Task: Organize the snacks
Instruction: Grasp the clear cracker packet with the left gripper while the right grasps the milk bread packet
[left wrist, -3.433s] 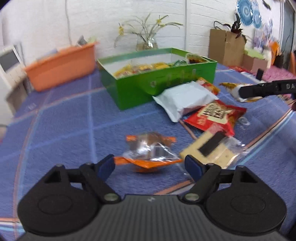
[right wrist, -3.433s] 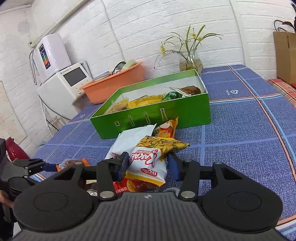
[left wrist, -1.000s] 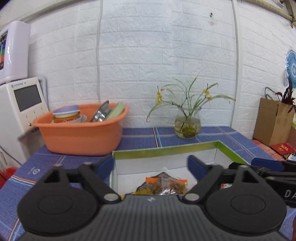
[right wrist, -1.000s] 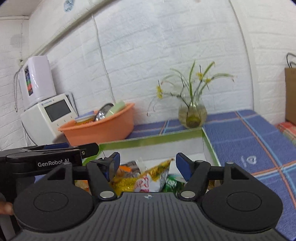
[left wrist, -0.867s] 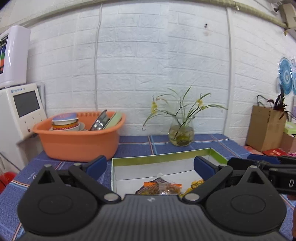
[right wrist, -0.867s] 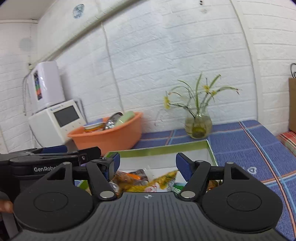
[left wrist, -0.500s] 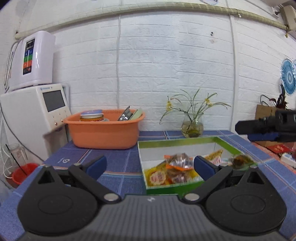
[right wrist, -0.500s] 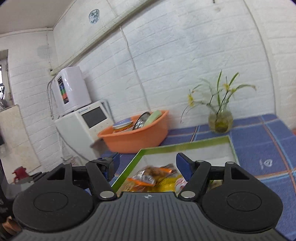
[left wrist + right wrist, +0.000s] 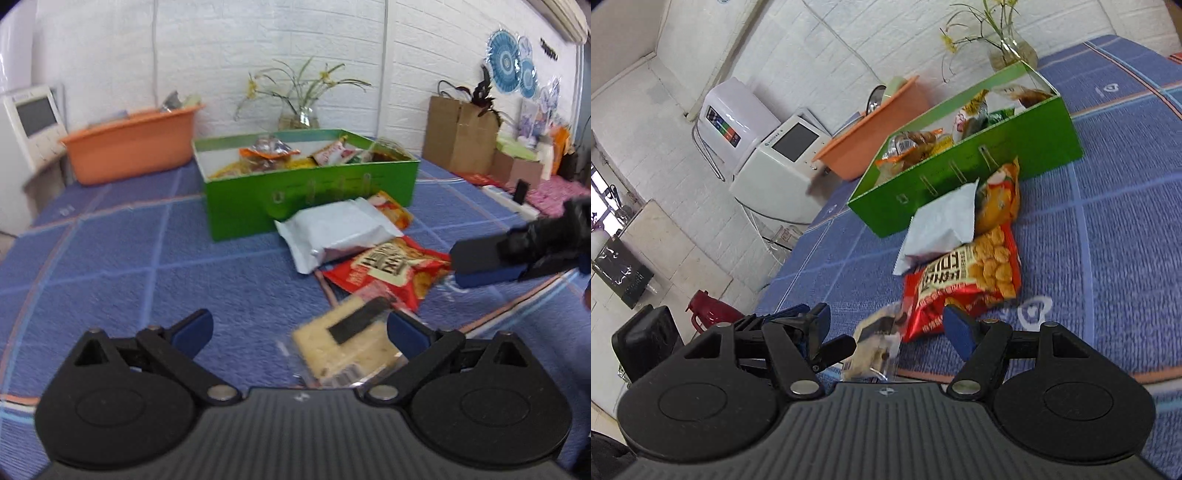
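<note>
A green box [image 9: 310, 195] [image 9: 964, 173] holds several snack packs on the blue tablecloth. In front of it lie a white pouch [image 9: 336, 230] [image 9: 942, 225], an orange pack [image 9: 393, 210] [image 9: 997, 199], a red snack bag [image 9: 388, 269] [image 9: 964, 280] and a clear-wrapped cracker pack [image 9: 347, 339] [image 9: 875, 347]. My left gripper [image 9: 299, 328] is open and empty, low over the cloth, with the cracker pack just inside its right finger. My right gripper [image 9: 886, 325] is open and empty, near the red bag's front end; it also shows in the left wrist view [image 9: 517, 254].
An orange tub [image 9: 133, 147] [image 9: 871, 129] of dishes stands behind the box at the left, beside a white appliance [image 9: 26, 125] [image 9: 775, 162]. A glass vase [image 9: 299, 114] [image 9: 1012, 51] of flowers stands by the wall. A brown paper bag [image 9: 458, 136] is at the right.
Both grippers let their snacks go into the green box, then pulled back and came down to the snacks lying in front of it. Both stay open.
</note>
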Demonstrator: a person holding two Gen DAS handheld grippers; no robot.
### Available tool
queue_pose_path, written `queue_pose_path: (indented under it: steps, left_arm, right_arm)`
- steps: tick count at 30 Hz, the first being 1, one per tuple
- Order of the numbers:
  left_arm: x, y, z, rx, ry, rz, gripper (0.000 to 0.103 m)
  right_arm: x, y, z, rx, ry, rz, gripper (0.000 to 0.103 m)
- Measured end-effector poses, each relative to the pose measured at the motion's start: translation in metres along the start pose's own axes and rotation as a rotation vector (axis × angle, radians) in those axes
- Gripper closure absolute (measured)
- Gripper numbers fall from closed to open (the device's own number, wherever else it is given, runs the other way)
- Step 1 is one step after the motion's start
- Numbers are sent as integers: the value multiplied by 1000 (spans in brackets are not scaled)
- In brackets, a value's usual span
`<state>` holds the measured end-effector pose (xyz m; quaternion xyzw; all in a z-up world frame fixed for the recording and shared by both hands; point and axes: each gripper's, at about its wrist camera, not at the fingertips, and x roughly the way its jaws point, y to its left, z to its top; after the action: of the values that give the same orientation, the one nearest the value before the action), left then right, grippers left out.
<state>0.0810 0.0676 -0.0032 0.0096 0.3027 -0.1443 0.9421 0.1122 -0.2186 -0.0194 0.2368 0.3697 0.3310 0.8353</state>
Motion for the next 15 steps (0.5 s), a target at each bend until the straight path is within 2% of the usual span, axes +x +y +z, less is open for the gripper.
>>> queue_pose_path:
  steps: [3, 7, 10, 11, 12, 14, 15]
  left_arm:
    - [4, 5, -3, -78, 38, -104, 3]
    - [12, 14, -10, -161, 81, -205, 3]
    - [11, 16, -12, -167, 57, -201, 3]
    - [12, 15, -12, -156, 59, -188, 3]
    - [12, 14, -12, -147, 66, -181, 4]
    - [11, 14, -11, -131, 83, -213, 4]
    - [10, 12, -11, -120, 91, -234, 4]
  right_arm:
    - [6, -13, -6, 106, 48, 59, 0]
    - [15, -22, -8, 189, 88, 78, 0]
    - [19, -20, -8, 176, 91, 67, 0]
    - [21, -19, -7, 164, 96, 59, 3]
    - [23, -17, -7, 152, 104, 54, 12]
    - [28, -15, -8, 142, 122, 59, 31]
    - [31, -16, -8, 144, 136, 62, 33]
